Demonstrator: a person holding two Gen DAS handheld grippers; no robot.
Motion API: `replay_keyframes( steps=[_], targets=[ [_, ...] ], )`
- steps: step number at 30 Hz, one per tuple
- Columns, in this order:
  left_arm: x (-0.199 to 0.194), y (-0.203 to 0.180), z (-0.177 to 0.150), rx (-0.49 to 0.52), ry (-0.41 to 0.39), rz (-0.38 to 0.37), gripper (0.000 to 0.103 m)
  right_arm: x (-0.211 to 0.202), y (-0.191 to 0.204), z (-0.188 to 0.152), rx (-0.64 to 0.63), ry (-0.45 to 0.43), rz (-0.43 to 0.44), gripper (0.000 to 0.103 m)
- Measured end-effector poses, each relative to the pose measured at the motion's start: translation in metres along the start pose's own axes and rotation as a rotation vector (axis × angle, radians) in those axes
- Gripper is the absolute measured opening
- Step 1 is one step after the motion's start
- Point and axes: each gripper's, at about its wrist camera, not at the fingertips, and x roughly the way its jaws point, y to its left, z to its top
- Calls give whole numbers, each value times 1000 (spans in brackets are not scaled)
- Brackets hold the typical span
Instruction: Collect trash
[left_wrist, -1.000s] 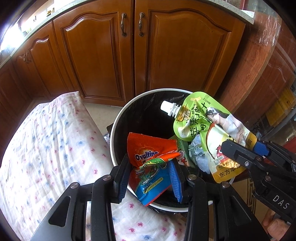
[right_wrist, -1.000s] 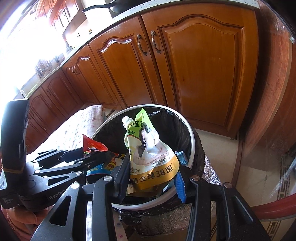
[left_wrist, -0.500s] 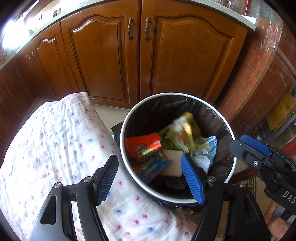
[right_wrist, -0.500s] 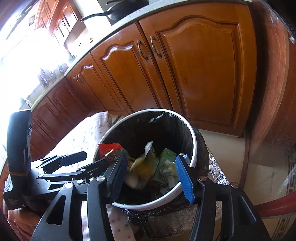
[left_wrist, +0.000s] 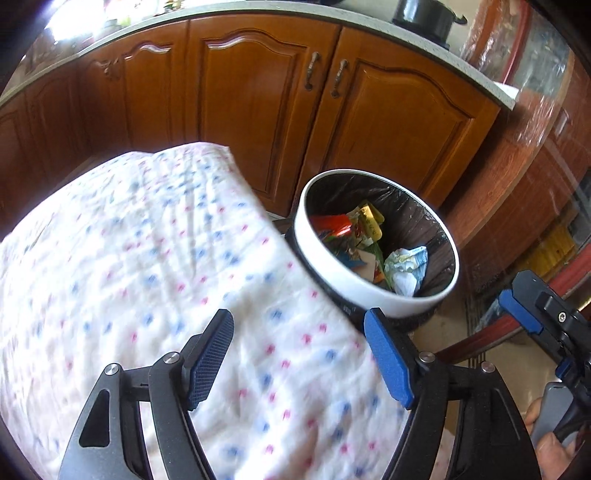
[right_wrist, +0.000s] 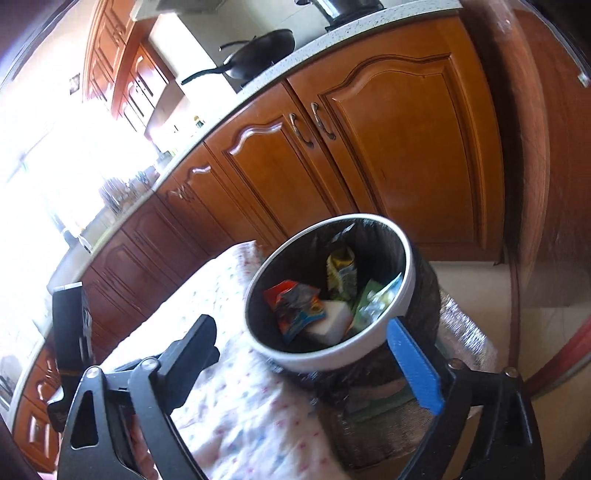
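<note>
Both tools are hanging empty over a worktop (left_wrist: 129, 258) draped in a dotted cloth. The left hand-held gripper (left_wrist: 299, 360) is gaping wide, released, with the trash bin (left_wrist: 373, 299) sitting just ahead and to its right. The right hand-held gripper (right_wrist: 317, 354) is likewise spread and grasping nothing, the bin's white rim showing between its fingers. An orange wrapper (left_wrist: 330, 223), a yellow-green pouch (left_wrist: 369, 223) and crumpled paper (left_wrist: 406, 267) are lying inside the black liner, which suggests this load is already collected.
</note>
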Motion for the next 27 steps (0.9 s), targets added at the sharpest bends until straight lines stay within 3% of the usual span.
replay_keyframes(
  steps=[8,14,18,23,27],
  targets=[
    [-60,28,-56,-75,-99,-7,76,-26,24,-44,-3,-72,14,96],
    [-93,36,-83,-68,-210,55,79,-49,52,-81,-81,-174,-5,99],
    [-124,36,-93,-40,-280,70,81,-63,64,-86,-128,-216,-24,101],
    [-165,39,-103,-47,-389,93,101,-96,95,-74,-237,-304,-50,103],
    [-178,43,-123,-42,-465,137,102,-122,122,-77,-335,-413,-64,103]
  ],
)
